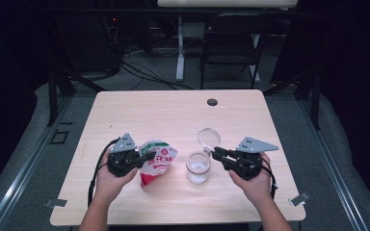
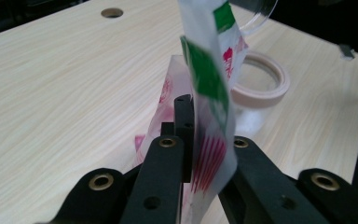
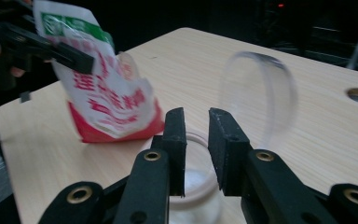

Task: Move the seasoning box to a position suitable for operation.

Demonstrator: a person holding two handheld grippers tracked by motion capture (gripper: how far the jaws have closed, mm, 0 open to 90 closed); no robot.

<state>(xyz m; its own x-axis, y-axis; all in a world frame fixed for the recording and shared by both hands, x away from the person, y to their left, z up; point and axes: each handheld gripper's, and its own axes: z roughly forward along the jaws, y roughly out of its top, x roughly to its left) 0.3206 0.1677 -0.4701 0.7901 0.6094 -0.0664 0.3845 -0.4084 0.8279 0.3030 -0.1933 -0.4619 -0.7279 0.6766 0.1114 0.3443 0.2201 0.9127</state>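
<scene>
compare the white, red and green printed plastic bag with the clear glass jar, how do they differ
The white, red and green printed plastic bag is opaque, soft and crumpled; the clear glass jar is see-through and rigid. The bag is pinched in the left gripper, its lower corner towards the table; the jar stands upright, open-mouthed, with no jaws clamped on it. Both are on the person's side of the wooden table.

On the table (image 1: 125, 110) the bag (image 1: 157, 162) stands toward the near left, its bottom edge resting on the tabletop; the jar (image 1: 198, 168) stands just to its right, near the middle of the near half; the lid (image 1: 208, 137) is raised behind the jar, tilted up (its lower edge appears to meet the jar's rim); a round hole (image 1: 212, 102) lies near the far edge, behind them all.
</scene>
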